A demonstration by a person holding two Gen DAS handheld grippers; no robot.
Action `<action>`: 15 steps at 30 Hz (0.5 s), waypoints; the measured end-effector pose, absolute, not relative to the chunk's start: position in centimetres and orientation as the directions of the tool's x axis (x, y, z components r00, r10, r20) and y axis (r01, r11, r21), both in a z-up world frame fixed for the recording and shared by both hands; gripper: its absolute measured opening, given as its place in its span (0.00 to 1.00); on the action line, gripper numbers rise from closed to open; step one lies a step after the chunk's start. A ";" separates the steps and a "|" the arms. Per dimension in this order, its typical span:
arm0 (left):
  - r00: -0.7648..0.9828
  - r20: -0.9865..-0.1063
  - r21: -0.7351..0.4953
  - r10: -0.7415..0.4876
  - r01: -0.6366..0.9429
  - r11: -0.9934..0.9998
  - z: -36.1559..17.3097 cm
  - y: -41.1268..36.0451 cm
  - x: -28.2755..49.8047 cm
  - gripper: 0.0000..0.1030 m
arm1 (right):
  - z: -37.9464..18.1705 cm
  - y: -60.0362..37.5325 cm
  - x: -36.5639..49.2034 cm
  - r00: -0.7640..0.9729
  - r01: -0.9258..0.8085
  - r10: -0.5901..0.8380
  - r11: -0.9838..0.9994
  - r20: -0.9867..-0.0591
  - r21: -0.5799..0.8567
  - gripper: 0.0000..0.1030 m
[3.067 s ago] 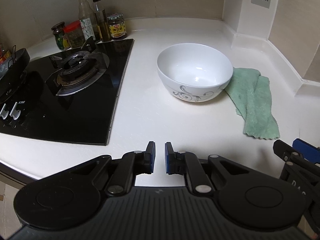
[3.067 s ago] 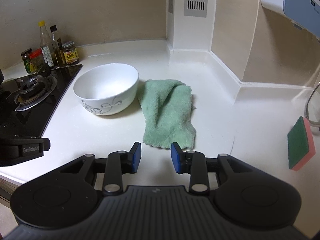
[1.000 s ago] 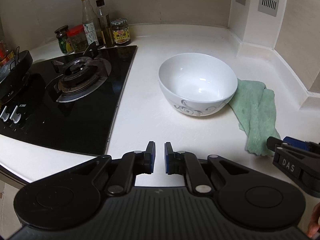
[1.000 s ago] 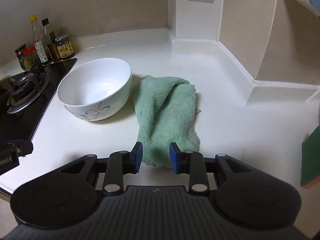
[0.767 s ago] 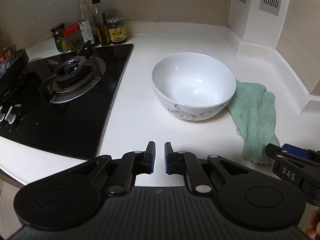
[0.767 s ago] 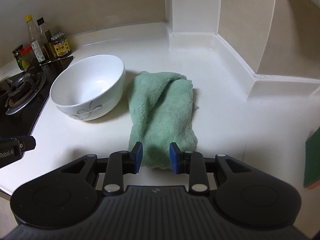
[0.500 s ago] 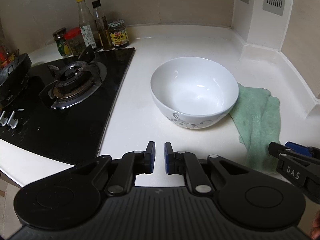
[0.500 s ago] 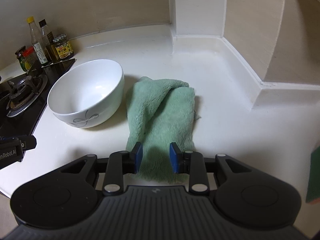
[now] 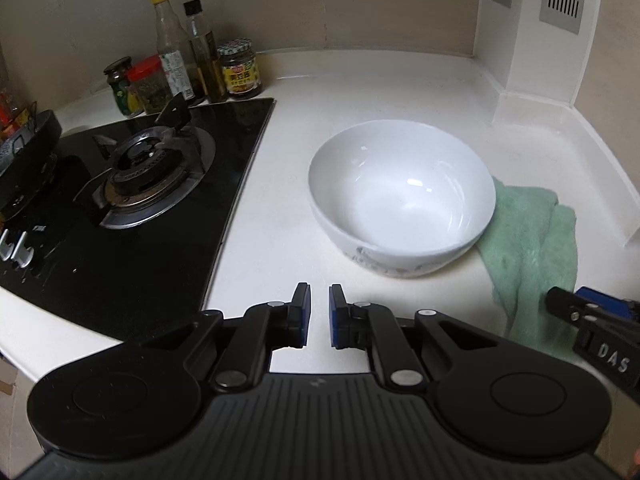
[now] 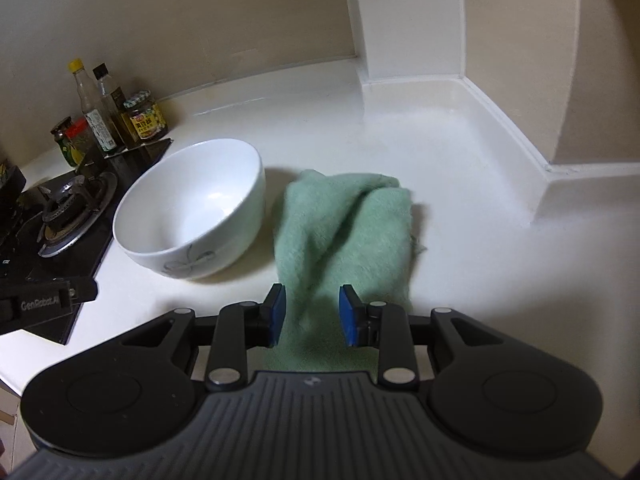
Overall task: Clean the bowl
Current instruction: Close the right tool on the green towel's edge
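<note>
- The bowl point(image 9: 401, 196) stands upright on the white counter point(image 9: 360, 92), ahead and a little right of the left gripper point(image 9: 319, 314); seen from the right gripper point(image 10: 311, 314), it lies ahead and to the left. Its inside looks white and bare of food.
- The green cloth point(image 10: 348, 224) lies folded just right of the bowl, its near end directly under and between the right gripper's fingers.
- Risk: a shallow pinch may catch only the top fold, so the cloth would unfold or drag against the bowl and nudge it.
- Risk: the bowl is smooth and rounded; pressed sideways with nothing steadying it, it could slide left towards the black hob point(image 9: 132, 184).
- The left gripper hangs low over the counter edge, level, its pads at a narrow gap and holding nothing.
- The right gripper points down and forward over the cloth, its pads wider apart and gripping nothing.
</note>
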State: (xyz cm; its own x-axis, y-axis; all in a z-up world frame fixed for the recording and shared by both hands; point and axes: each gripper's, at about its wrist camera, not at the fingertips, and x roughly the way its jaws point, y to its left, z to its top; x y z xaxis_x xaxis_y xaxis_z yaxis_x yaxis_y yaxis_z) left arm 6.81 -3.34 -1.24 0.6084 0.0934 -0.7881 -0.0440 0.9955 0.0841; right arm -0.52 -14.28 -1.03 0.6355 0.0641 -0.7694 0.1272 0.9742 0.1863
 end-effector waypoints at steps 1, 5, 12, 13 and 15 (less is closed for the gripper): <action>0.609 -0.788 0.084 0.091 -0.040 0.996 -1.3 -3.4 7.0 0.10 | -1.1 -14.0 -0.2 0.637 0.123 0.066 0.975 -0.768 0.185 0.25; 0.618 -0.782 0.078 0.087 -0.042 0.996 -1.2 -3.0 7.9 0.10 | -1.9 -13.2 1.4 0.623 0.126 0.051 0.978 -0.781 0.164 0.25; 0.643 -0.761 0.043 0.088 -0.085 0.995 -0.1 -1.1 9.1 0.10 | -4.7 -13.5 3.2 0.580 0.127 0.077 0.975 -0.811 0.183 0.11; 0.646 -0.758 0.032 0.086 -0.095 0.995 0.1 -0.6 9.3 0.10 | -5.1 -13.5 3.5 0.573 0.127 0.080 0.974 -0.815 0.185 0.06; 0.654 -0.752 0.007 0.081 -0.115 0.993 0.5 0.2 9.8 0.10 | -5.5 -13.8 3.4 0.583 0.119 0.097 0.972 -0.807 0.203 0.05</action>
State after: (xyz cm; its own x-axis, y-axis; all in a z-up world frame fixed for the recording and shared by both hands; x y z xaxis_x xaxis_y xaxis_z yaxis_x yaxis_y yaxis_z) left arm 9.76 0.19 0.52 0.6540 0.0809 -0.7522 -0.1148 0.9934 0.0071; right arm 3.43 -13.84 -5.47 0.5830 0.0968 -0.8067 0.1188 0.9720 0.2025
